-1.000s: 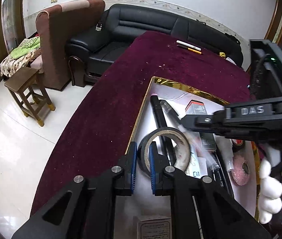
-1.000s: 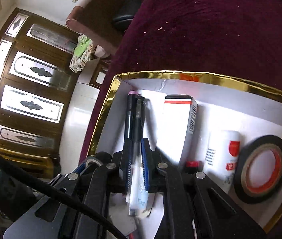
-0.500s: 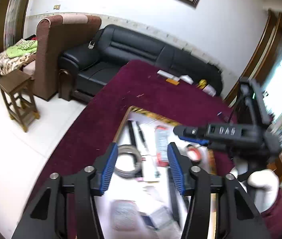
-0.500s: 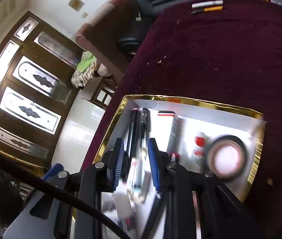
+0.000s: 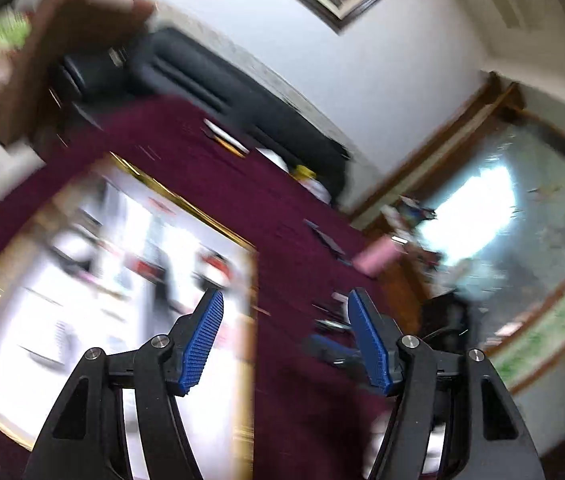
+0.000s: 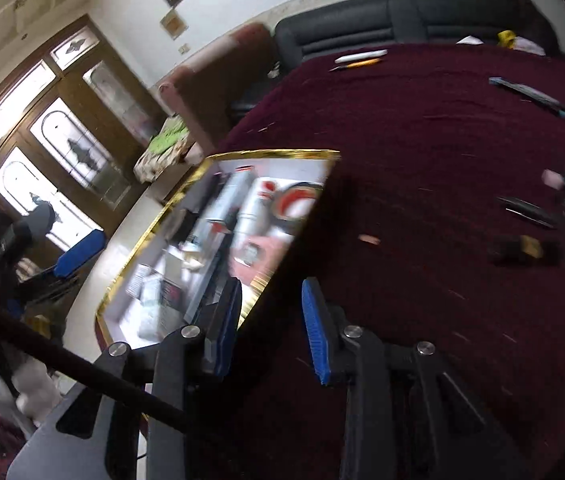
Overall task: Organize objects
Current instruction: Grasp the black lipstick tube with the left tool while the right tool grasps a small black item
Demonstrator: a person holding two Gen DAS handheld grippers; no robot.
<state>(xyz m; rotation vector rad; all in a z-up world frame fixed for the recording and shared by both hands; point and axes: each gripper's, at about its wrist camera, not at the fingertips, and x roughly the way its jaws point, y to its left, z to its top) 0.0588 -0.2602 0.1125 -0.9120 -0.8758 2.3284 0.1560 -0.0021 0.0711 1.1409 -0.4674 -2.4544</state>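
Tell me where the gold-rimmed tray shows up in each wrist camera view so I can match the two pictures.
Left wrist: the tray fills the left half, blurred, its right rim passing the left claw.
Right wrist: the tray sits centre-left, its near corner above the right claw.
Shared landmark: the black sofa beyond the maroon tabletop.

Daylight, indoor. Left wrist view: heavy motion blur throughout; the gold-rimmed tray (image 5: 186, 200) has a blown-out white interior with contents unreadable; window (image 5: 478, 212) at right overexposed. Right wrist view: moderate blur; glass doors (image 6: 42, 152) at left glare white; the maroon tablecloth (image 6: 422, 140) reads dark, its near edge in shadow. Fisheye bending and black vignette at all corners of both views.
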